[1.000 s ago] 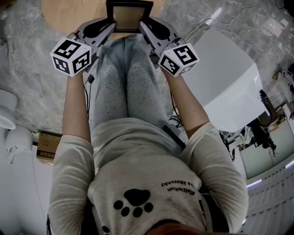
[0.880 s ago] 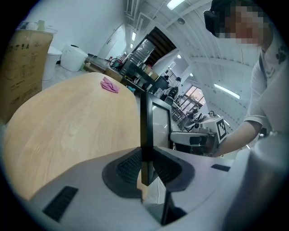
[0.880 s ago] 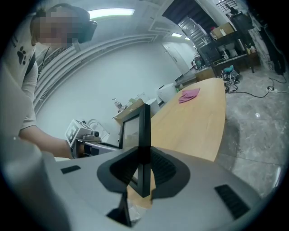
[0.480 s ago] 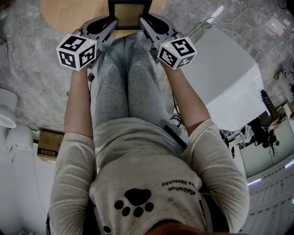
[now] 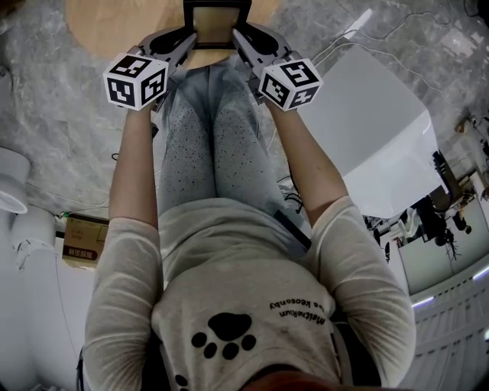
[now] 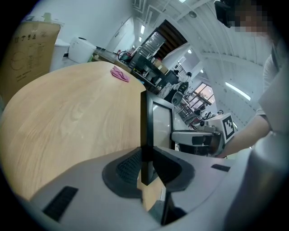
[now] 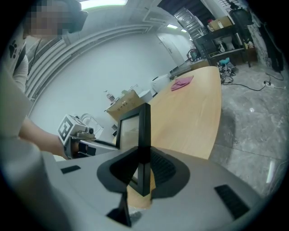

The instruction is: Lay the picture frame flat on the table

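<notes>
A black picture frame (image 5: pixel 217 23) with a pale insert stands on edge over the near rim of the round wooden table (image 5: pixel 114 23), its face turned toward me. My left gripper (image 5: pixel 187 37) is shut on the frame's left side bar, my right gripper (image 5: pixel 241 37) on its right side bar. The left gripper view has the frame (image 6: pixel 145 122) edge-on between the dark pads of the left gripper (image 6: pixel 145 169). The right gripper view shows the frame (image 7: pixel 143 131) clamped the same way in the right gripper (image 7: pixel 143 173). The frame's top runs out of the head view.
A pink cloth (image 6: pixel 120 74) lies at the table's far side, with a cardboard box (image 6: pixel 27 49) beyond the rim. A white cabinet (image 5: pixel 374 145) stands on the floor to my right, a small carton (image 5: pixel 80 243) to my left. My legs are just below the table edge.
Both grippers have carried the frame a little farther from me over the table; the marker cubes have drawn closer together. The grip on both sides is unchanged.
</notes>
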